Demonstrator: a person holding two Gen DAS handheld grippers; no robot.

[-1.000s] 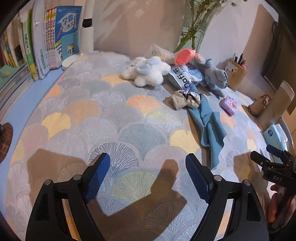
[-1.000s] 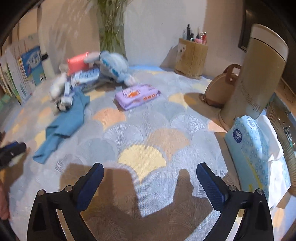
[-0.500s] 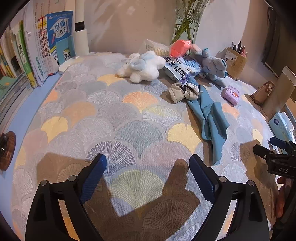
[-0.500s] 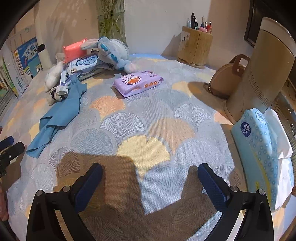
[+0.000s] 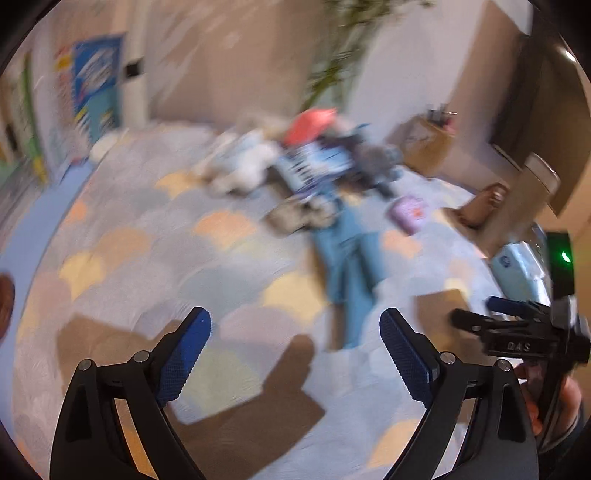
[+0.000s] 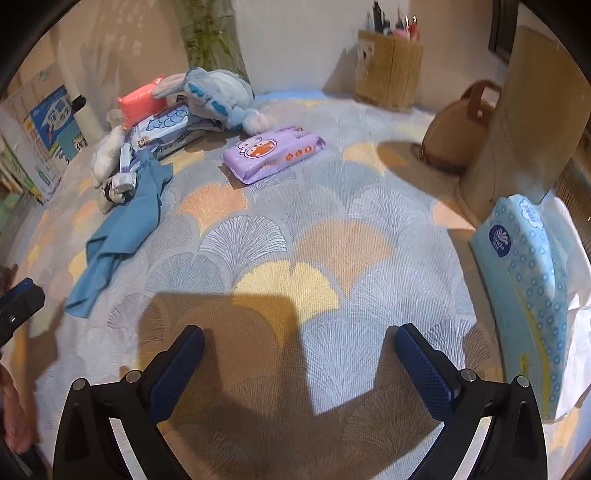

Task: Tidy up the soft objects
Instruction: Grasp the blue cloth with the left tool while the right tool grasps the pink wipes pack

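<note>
My left gripper (image 5: 295, 332) is open and empty above the patterned cloth; its view is motion-blurred. My right gripper (image 6: 299, 350) is open and empty, also seen at the right in the left wrist view (image 5: 476, 314). A blue cloth (image 6: 122, 225) lies on the left, also in the left view (image 5: 351, 266). Behind it sit rolled socks (image 6: 118, 184), a white plush (image 6: 107, 155), a blue-grey plush rabbit (image 6: 218, 96), a pink pack (image 6: 138, 101), a blue-white pack (image 6: 166, 129) and a purple wipes pack (image 6: 273, 151).
A light blue tissue pack (image 6: 528, 280) leans at the right by a tall beige cylinder (image 6: 532, 118). A brown bag (image 6: 461, 136) and a pen holder (image 6: 388, 81) stand at the back. Books (image 6: 48, 129) line the left wall. A vase with stems (image 6: 210, 33) stands behind the plush.
The left gripper has swung quickly, blurring its view, and the pile now sits more centred. The right gripper has moved slightly closer to the table. Both stay open.
</note>
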